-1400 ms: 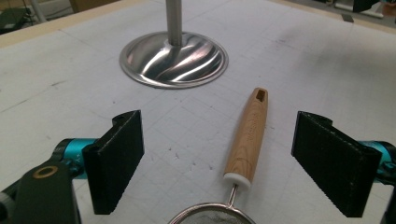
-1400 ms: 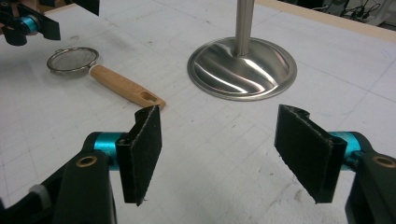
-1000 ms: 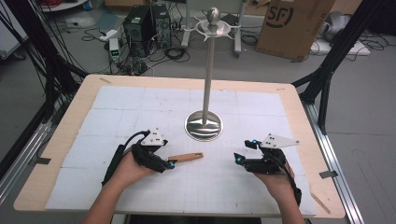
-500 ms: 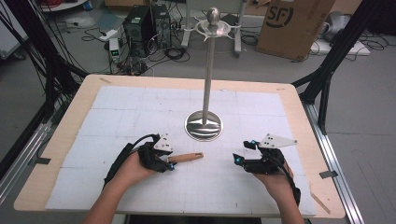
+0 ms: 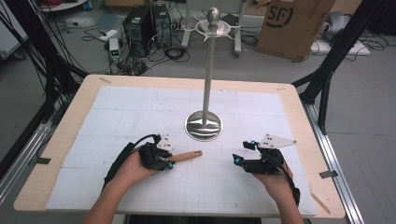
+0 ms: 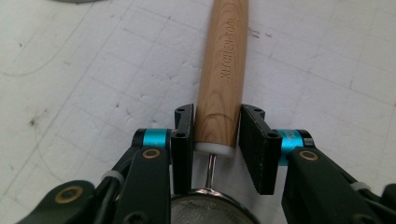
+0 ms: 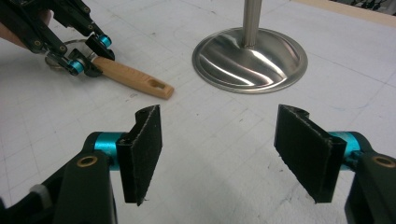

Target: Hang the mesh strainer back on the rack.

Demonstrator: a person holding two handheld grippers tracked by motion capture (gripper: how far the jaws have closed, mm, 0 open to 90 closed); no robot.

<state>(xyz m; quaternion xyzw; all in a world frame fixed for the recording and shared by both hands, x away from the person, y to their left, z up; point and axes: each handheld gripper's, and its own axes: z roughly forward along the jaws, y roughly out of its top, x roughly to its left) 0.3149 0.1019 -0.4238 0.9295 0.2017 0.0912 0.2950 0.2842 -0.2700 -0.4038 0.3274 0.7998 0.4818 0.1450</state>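
A small strainer with a wooden handle [image 5: 187,155] lies on the white mat at the front left. The handle [image 6: 224,70] is stamped KITCHENTOOL and runs away from the camera in the left gripper view. Its wire neck and mesh bowl [image 6: 210,212] sit just behind the jaws. My left gripper [image 5: 167,163] is shut on the near end of the handle, one jaw on each side [image 6: 215,116]. My right gripper [image 5: 238,159] rests at the front right, jaws wide open with nothing between them [image 7: 219,140]. From there I see the handle [image 7: 133,77] and the left gripper [image 7: 86,60].
A tall metal stand with a round shiny base [image 5: 203,126] rises mid-table, just beyond both grippers; its base [image 7: 250,58] shows close ahead in the right gripper view. The table's wooden rim [image 5: 187,83] frames the mat. Computers, cables and a cardboard box [image 5: 294,23] lie on the floor behind.
My left hand has edged right along the handle and its jaws have settled around the handle's near end. The handle and the right gripper have stayed put.
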